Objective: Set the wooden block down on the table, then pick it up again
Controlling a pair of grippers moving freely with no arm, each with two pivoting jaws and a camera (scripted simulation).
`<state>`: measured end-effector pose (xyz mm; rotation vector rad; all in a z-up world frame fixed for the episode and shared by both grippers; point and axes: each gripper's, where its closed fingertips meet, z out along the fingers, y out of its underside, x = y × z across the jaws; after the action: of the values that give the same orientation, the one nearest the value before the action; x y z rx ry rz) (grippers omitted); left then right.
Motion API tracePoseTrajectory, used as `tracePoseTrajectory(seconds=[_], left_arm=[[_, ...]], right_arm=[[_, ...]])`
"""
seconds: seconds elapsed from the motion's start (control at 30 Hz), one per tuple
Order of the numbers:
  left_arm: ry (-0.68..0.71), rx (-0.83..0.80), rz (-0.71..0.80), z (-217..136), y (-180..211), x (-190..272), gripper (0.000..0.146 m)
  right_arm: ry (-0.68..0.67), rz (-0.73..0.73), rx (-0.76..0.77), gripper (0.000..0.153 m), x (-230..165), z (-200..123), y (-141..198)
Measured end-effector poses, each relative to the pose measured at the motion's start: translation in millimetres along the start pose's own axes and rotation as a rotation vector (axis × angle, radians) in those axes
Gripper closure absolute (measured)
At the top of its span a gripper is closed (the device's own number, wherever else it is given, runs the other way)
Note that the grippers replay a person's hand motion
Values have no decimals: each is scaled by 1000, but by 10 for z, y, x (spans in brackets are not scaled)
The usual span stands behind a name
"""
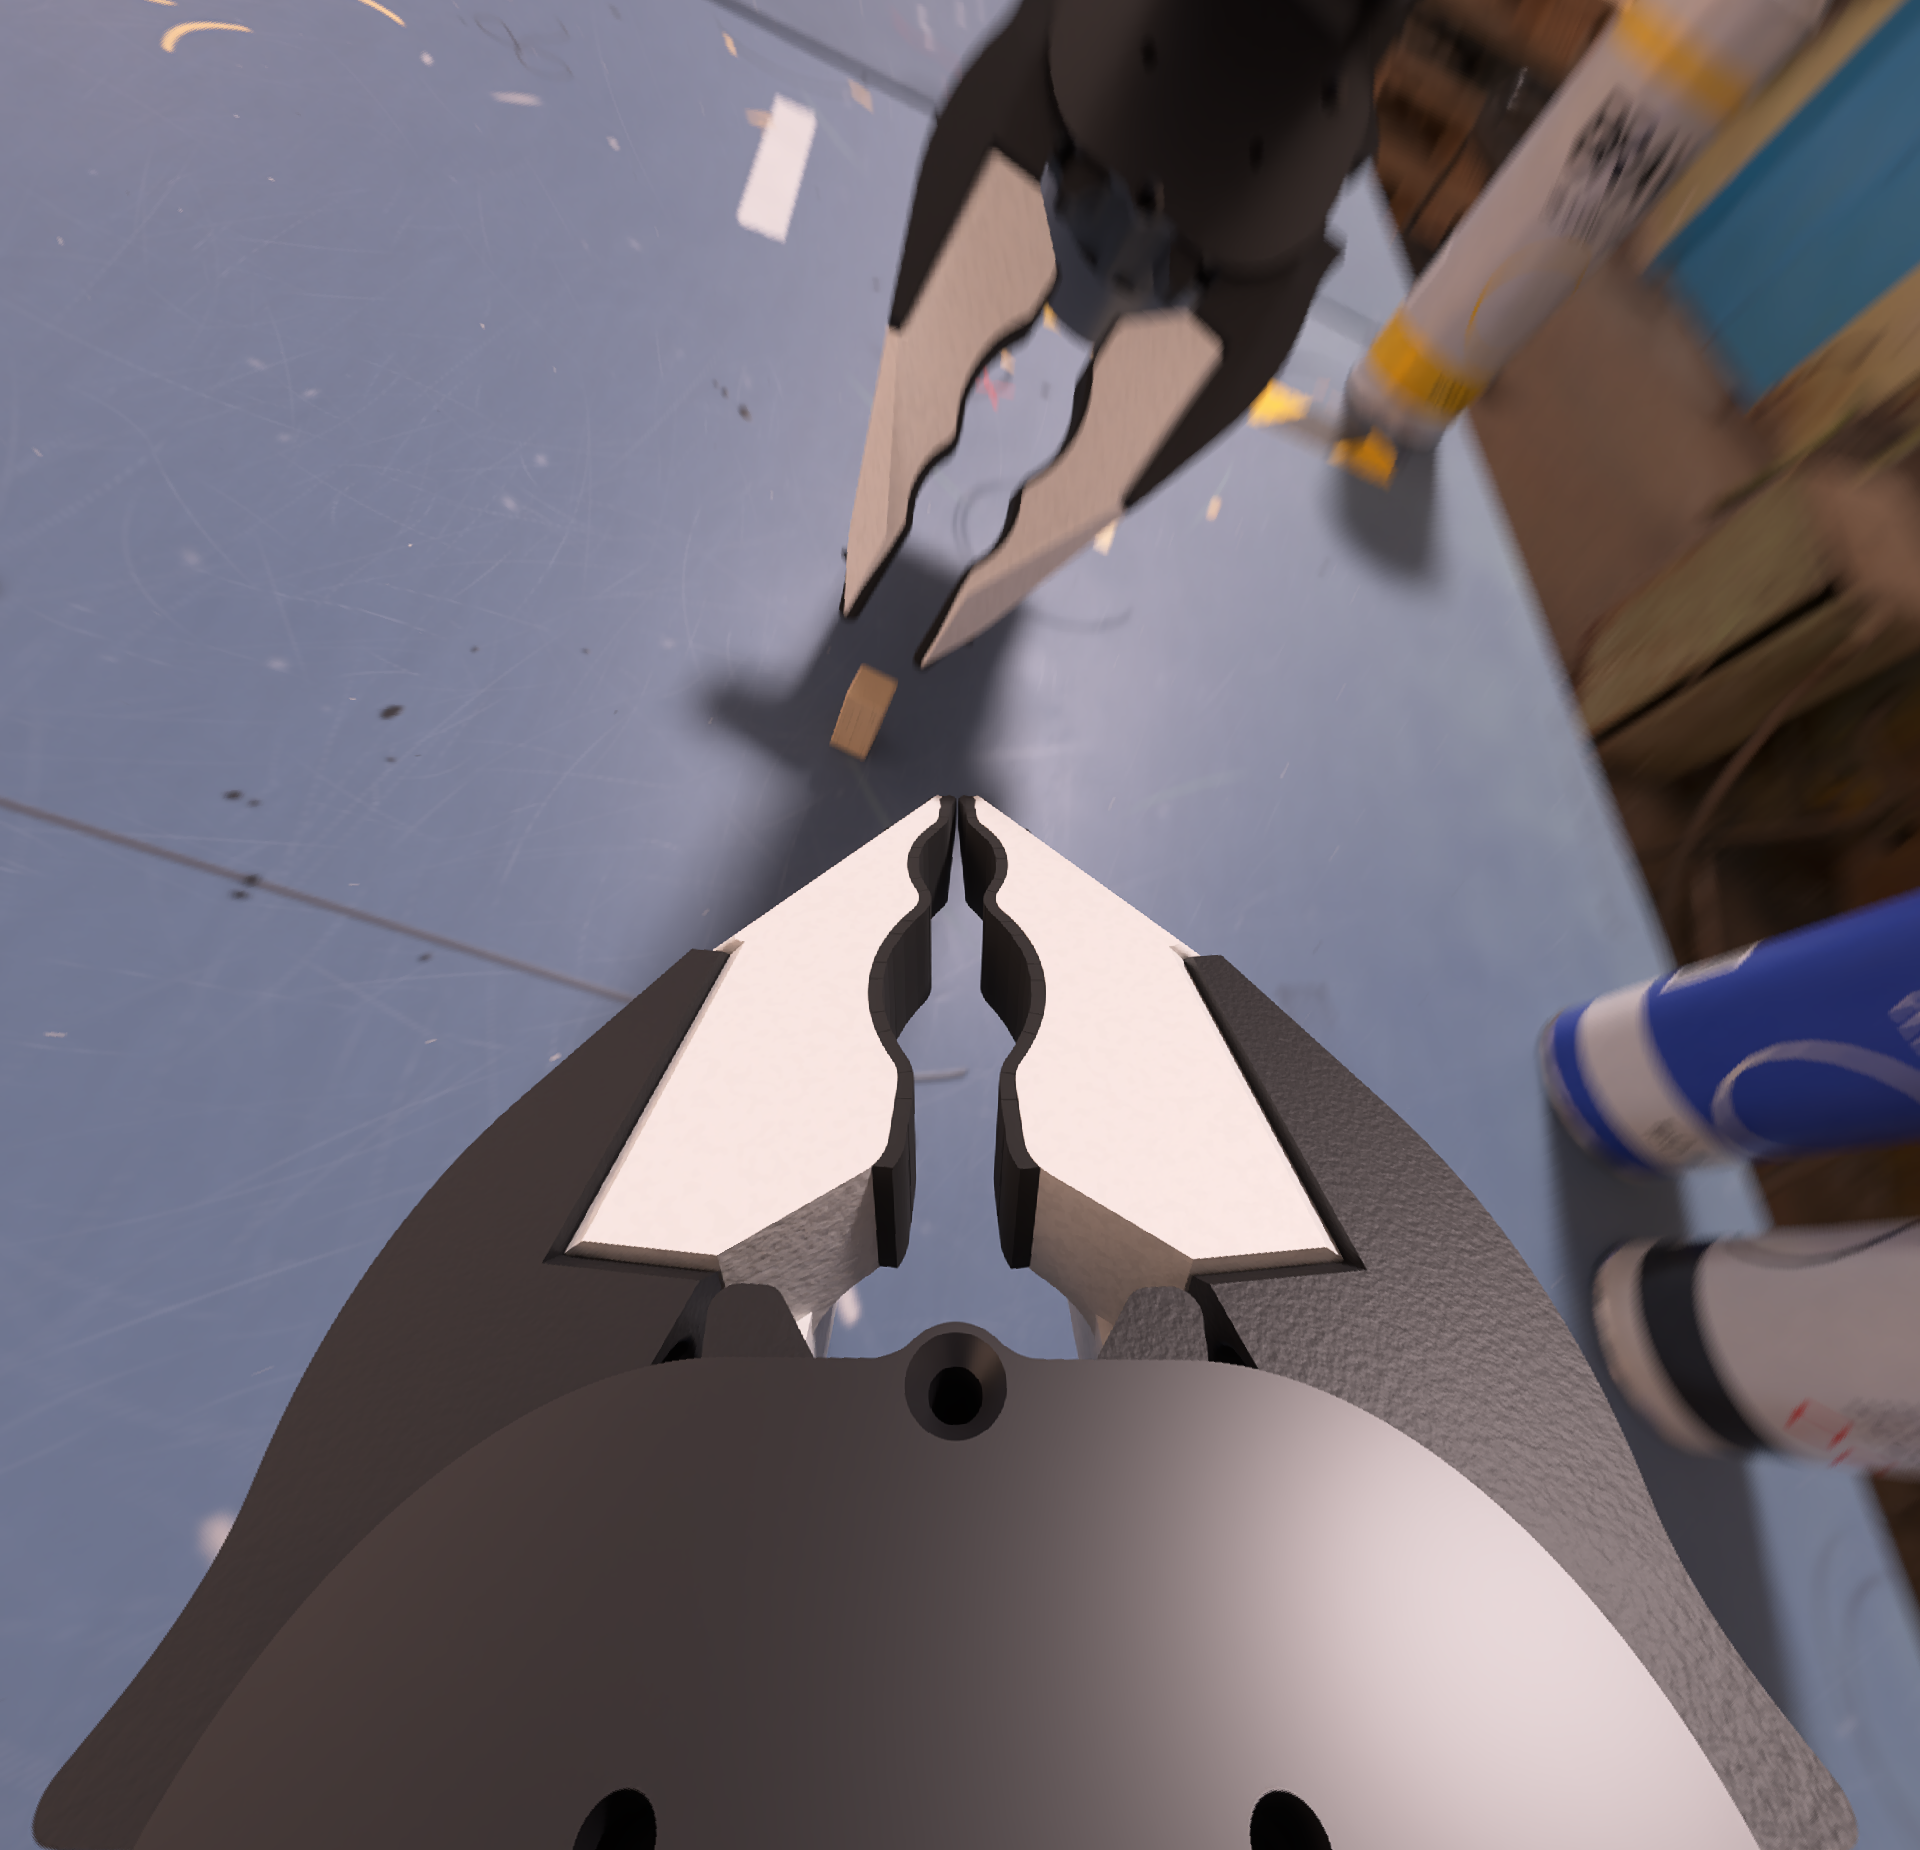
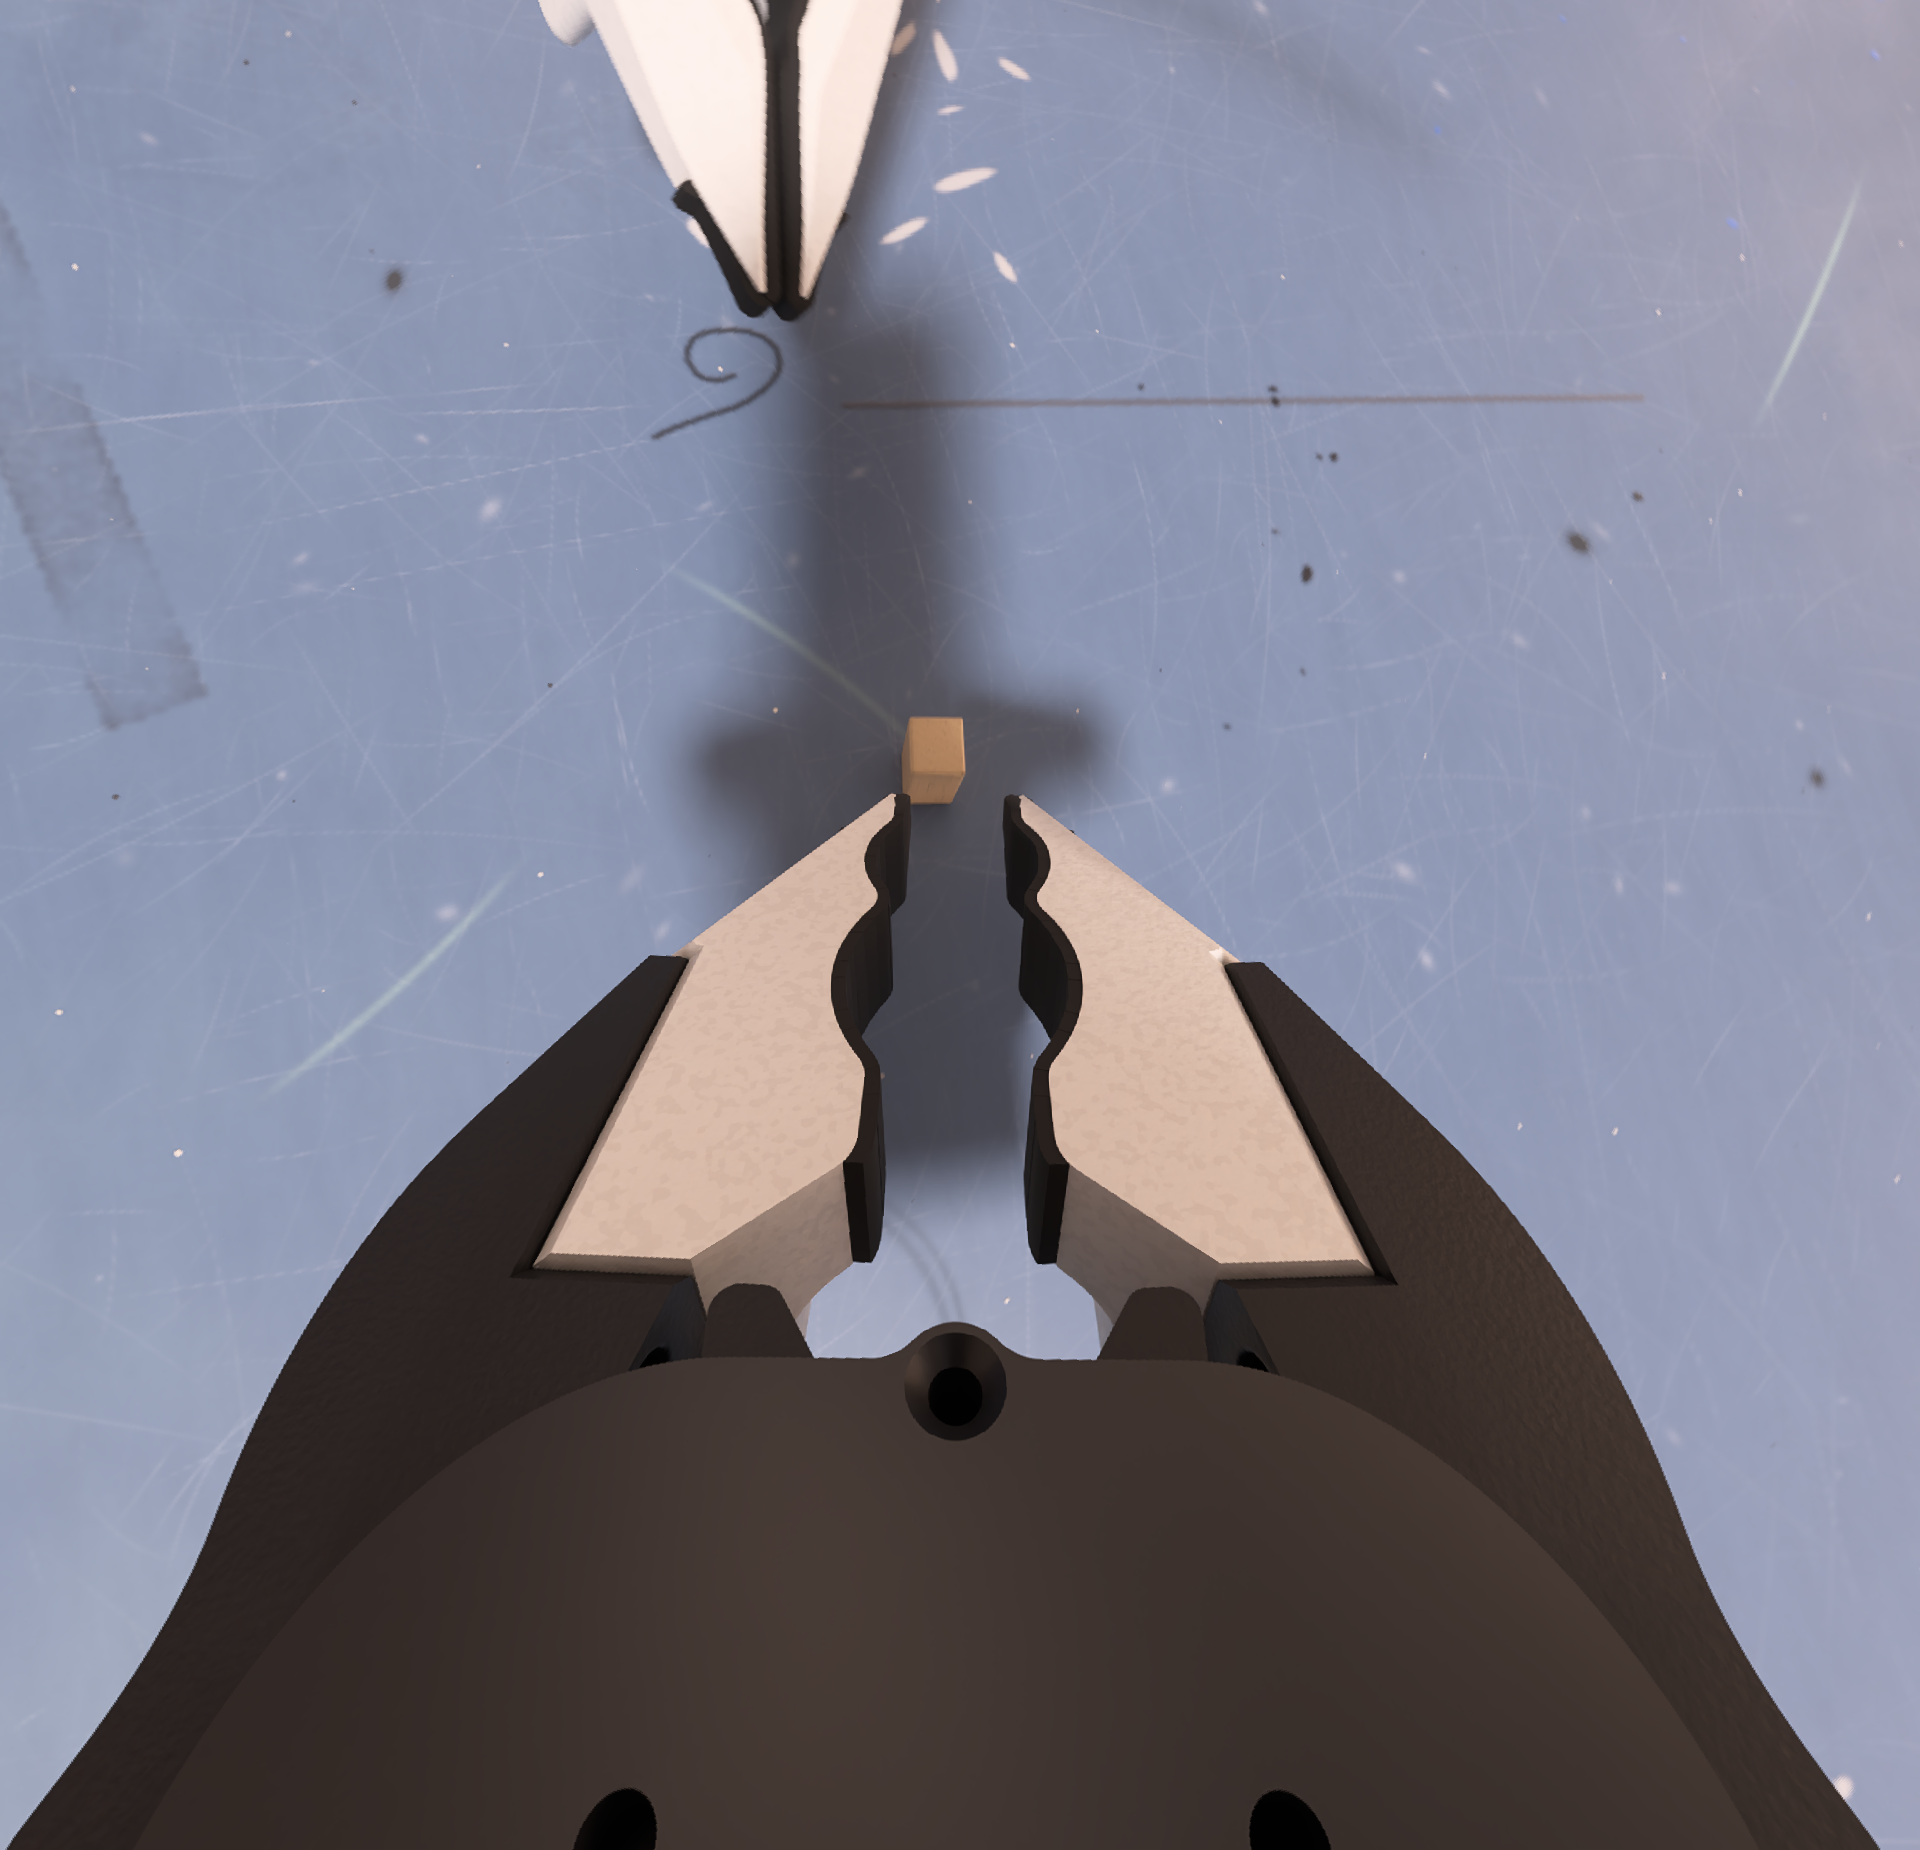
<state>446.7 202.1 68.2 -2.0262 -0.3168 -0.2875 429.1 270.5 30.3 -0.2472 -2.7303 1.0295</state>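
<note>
Right claw (image 2: 954, 808): parted, nothing between its fingers, poised above the table (image 2: 1455, 761). Wooden block (image 2: 933, 758): resting on the table just beyond the right claw's tips, free of both claws. Left claw (image 1: 956, 808): tips pressed together, empty, farther across the block. Blue can (image 1: 1745, 1052) at the table's edge.

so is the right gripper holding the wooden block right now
No, the wooden block sits on the table just beyond the right gripper, whose fingers are apart.
</note>
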Motion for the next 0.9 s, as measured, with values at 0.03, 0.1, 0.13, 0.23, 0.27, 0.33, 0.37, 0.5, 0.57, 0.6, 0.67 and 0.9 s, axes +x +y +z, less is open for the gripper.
tracePoseTrajectory(seconds=[0.03,0.1,0.13,0.23,0.27,0.33,0.37,0.5,0.57,0.6,0.67,0.9], left_arm=[[22,49,-67,12,-52,-3,146],[63,126,-179,24,-129,-32,146],[83,158,-225,20,-159,-51,146],[107,213,-301,-19,-200,-111,146],[109,225,-318,-35,-208,-126,146],[114,248,-360,-57,-220,-153,146],[115,258,-386,-61,-221,-168,146],[141,322,-540,-68,-252,-225,146],[162,358,-618,-62,-278,-242,146],[173,374,-654,-55,-292,-247,146],[197,412,-733,-46,-324,-269,146],[185,483,-864,-41,-336,-367,146]], right_arm=[[-5,-17,-7,135,2,17,-20],[-24,-58,-30,135,-15,67,-45],[-38,-77,-53,135,-27,100,-40],[-74,-85,-98,136,-51,198,-27],[-86,-79,-101,138,-56,223,-27],[-84,-88,-96,142,-42,247,-46],[-58,-110,-83,142,-19,246,-71],[96,-198,147,142,79,95,-403],[218,-301,237,142,130,-15,-567],[291,-360,261,142,159,-53,-625],[418,-474,247,142,211,-85,-688],[555,-613,206,142,246,-49,-721]])
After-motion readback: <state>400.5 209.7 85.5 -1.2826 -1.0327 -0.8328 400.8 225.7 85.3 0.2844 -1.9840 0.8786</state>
